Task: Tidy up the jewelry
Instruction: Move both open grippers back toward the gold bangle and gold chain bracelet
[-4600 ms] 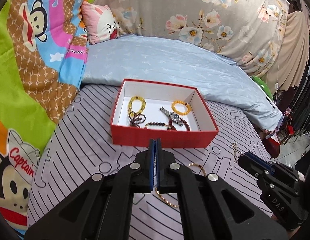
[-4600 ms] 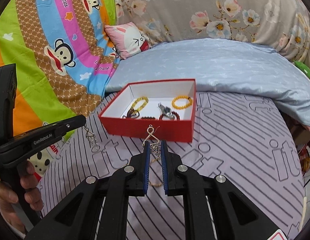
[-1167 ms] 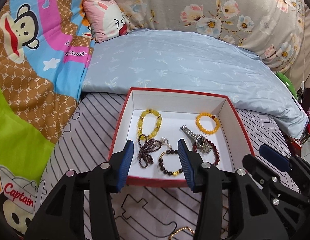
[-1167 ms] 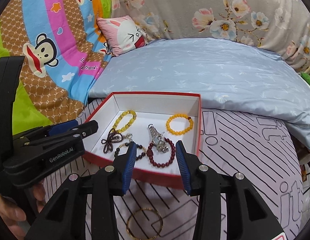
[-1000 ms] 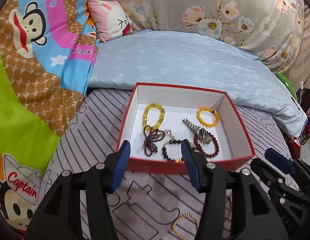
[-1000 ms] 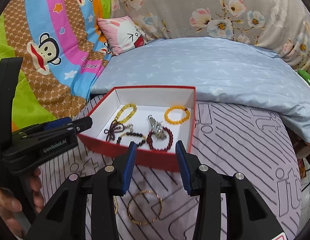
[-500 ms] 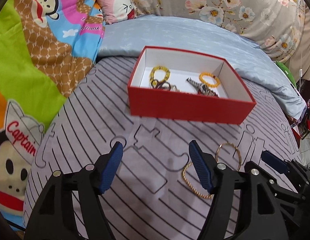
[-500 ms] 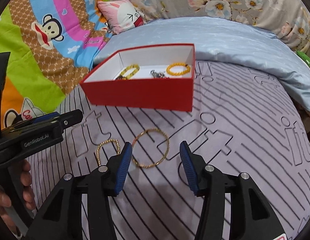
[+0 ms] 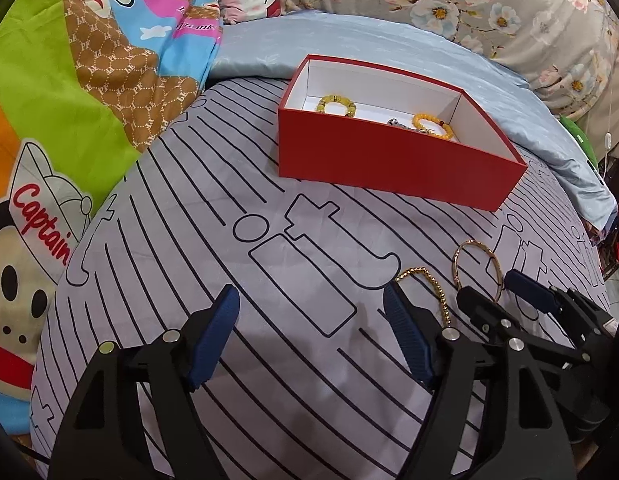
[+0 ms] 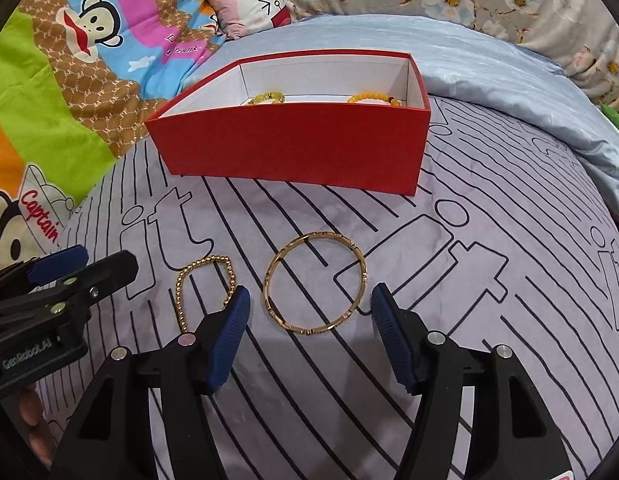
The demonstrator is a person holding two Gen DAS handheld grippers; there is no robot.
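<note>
A red box [image 9: 389, 168] [image 10: 293, 148] stands on the striped bed cover and holds yellow bead bracelets [image 9: 336, 105] and other jewelry. A gold bangle [image 10: 315, 282] [image 9: 475, 266] and a gold bead chain bracelet [image 10: 203, 286] [image 9: 427, 284] lie on the cover in front of the box. My right gripper [image 10: 309, 304] is open and low over the cover, with the bangle between its fingers. My left gripper [image 9: 311, 304] is open and empty, to the left of the chain bracelet. The right gripper also shows in the left wrist view [image 9: 509, 292].
A light blue quilt [image 9: 389, 48] lies behind the box. A cartoon monkey blanket [image 9: 69, 80] rises on the left. A pink pillow [image 10: 249, 4] and floral fabric [image 9: 489, 4] are at the back. The bed edge drops off on the right.
Both grippers let go of jewelry over the box, opened, pulled back and came down toward the cover. The bangle now sits between the right fingers.
</note>
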